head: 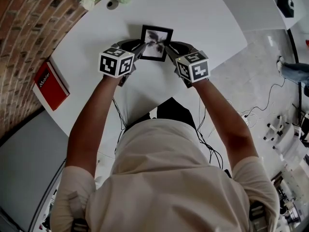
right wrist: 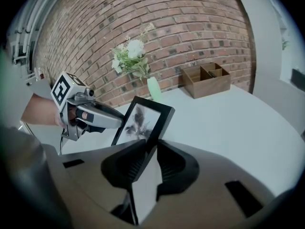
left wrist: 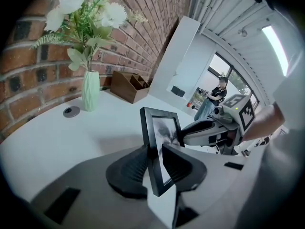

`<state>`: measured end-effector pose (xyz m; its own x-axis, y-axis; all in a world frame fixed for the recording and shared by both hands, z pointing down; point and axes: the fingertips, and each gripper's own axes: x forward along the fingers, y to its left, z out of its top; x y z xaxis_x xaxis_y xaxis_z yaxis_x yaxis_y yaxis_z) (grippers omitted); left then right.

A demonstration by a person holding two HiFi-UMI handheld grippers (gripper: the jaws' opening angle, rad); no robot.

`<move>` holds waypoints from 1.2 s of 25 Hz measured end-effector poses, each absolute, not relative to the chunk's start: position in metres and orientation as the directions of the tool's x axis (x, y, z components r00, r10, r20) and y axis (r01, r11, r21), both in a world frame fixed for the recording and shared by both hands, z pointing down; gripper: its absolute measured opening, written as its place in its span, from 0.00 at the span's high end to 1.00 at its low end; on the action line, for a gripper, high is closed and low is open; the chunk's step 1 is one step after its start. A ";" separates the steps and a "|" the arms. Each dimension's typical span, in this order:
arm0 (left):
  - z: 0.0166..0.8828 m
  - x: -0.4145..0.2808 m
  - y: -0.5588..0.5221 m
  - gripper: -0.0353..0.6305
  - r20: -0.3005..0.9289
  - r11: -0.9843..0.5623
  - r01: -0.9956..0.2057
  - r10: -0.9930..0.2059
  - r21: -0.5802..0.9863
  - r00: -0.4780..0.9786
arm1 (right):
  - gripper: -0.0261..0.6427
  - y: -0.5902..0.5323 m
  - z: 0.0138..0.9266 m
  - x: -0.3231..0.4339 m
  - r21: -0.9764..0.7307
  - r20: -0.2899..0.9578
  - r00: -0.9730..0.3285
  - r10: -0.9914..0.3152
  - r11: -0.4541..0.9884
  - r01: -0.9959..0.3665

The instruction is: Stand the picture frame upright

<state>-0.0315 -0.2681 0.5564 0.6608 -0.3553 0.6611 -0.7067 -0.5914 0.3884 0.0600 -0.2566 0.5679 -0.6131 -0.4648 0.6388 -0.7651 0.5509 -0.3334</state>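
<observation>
A small black picture frame (head: 156, 42) with a dark floral print is held between my two grippers over the white round table (head: 207, 18). My left gripper (head: 143, 46) is shut on the frame's left edge, and in the left gripper view the frame (left wrist: 159, 142) stands edge-on between its pads. My right gripper (head: 167, 48) is shut on the frame's right edge, with the frame (right wrist: 143, 120) rising tilted from between its jaws in the right gripper view. Whether the frame's bottom edge touches the table is hidden.
A pale green vase of white flowers (left wrist: 90, 89) and a round grommet (left wrist: 71, 111) sit at the table's far left by the brick wall. A wooden organiser box (right wrist: 207, 79) stands at the back. A red book (head: 50, 85) lies on the table's left edge. Cables (head: 260, 110) trail on the floor.
</observation>
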 end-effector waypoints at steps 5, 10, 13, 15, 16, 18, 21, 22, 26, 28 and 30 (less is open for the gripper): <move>0.548 -0.022 -0.281 0.81 0.647 -0.616 -0.700 -0.376 0.360 0.663 | 0.85 -0.267 0.560 0.071 -0.322 0.619 -0.609 -0.497 0.547 -0.773; 0.542 -0.014 -0.297 0.81 0.639 -0.638 -0.697 -0.394 0.328 0.661 | 0.86 -0.279 0.552 0.079 -0.290 0.605 -0.607 -0.515 0.567 -0.771; 0.536 -0.010 -0.308 0.81 0.631 -0.640 -0.702 -0.412 0.313 0.657 | 0.86 -0.286 0.545 0.082 -0.273 0.592 -0.609 -0.528 0.580 -0.768; 0.533 -0.009 -0.313 0.82 0.628 -0.640 -0.706 -0.422 0.304 0.653 | 0.87 -0.290 0.542 0.084 -0.259 0.585 -0.610 -0.535 0.590 -0.765; 0.532 -0.008 -0.316 0.82 0.628 -0.642 -0.706 -0.426 0.298 0.652 | 0.87 -0.292 0.540 0.085 -0.250 0.582 -0.609 -0.539 0.594 -0.764; 0.529 -0.004 -0.322 0.82 0.627 -0.649 -0.705 -0.430 0.285 0.650 | 0.87 -0.298 0.538 0.089 -0.236 0.575 -0.606 -0.549 0.598 -0.766; 0.524 0.003 -0.332 0.84 0.626 -0.662 -0.701 -0.435 0.265 0.647 | 0.87 -0.307 0.535 0.097 -0.222 0.565 -0.601 -0.565 0.598 -0.770; 0.522 0.006 -0.335 0.84 0.624 -0.665 -0.700 -0.437 0.260 0.647 | 0.87 -0.310 0.533 0.100 -0.214 0.562 -0.600 -0.570 0.600 -0.771; 0.517 0.016 -0.350 0.84 0.622 -0.681 -0.695 -0.445 0.232 0.644 | 0.88 -0.322 0.528 0.110 -0.181 0.552 -0.592 -0.588 0.609 -0.773; 0.517 0.021 -0.355 0.84 0.621 -0.685 -0.693 -0.448 0.225 0.644 | 0.88 -0.329 0.527 0.115 -0.161 0.548 -0.587 -0.596 0.613 -0.774; 0.518 0.026 -0.360 0.84 0.620 -0.685 -0.695 -0.451 0.221 0.642 | 0.89 -0.336 0.526 0.120 -0.137 0.548 -0.581 -0.602 0.620 -0.772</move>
